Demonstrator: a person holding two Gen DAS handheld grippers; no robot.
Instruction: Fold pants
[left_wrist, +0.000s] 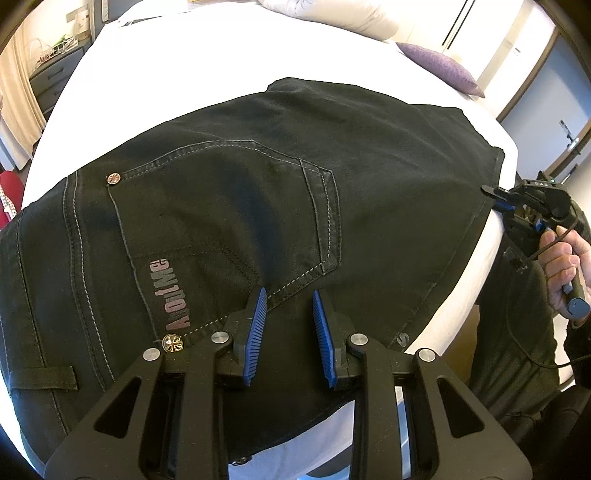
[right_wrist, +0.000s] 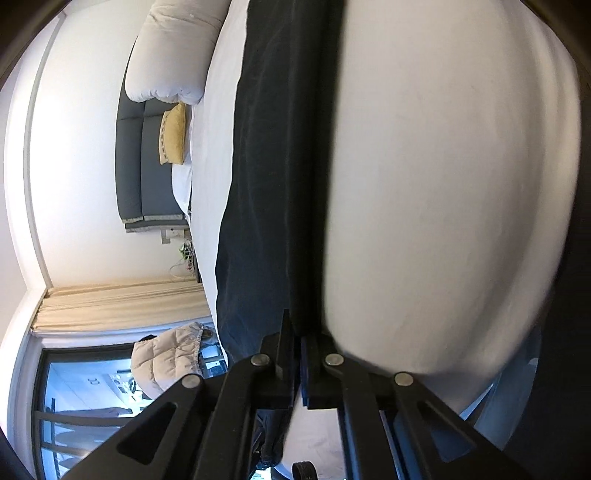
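Observation:
Black jeans (left_wrist: 258, 184) lie spread on a white bed (left_wrist: 184, 74), back pocket and a pink logo facing up. My left gripper (left_wrist: 288, 299) hovers over the seat seam just below the pocket. Its blue pads (left_wrist: 256, 325) stand apart, and the cloth lies flat between them. At the right edge of the bed, a hand (left_wrist: 561, 258) holds my right gripper (left_wrist: 489, 194), whose tips meet the jeans' corner. In the right wrist view the right gripper (right_wrist: 295, 328) is shut, with the dark edge of the jeans (right_wrist: 266, 184) running into its jaws.
A purple pillow (left_wrist: 439, 66) and a white duvet (right_wrist: 177, 51) lie at the head of the bed, beside a yellow cushion (right_wrist: 173, 133). A dresser (left_wrist: 51, 85) stands past the far side. A beige puffy jacket (right_wrist: 166, 358) sits by the window. The person's dark trouser leg (left_wrist: 517, 332) stands against the bed's near edge.

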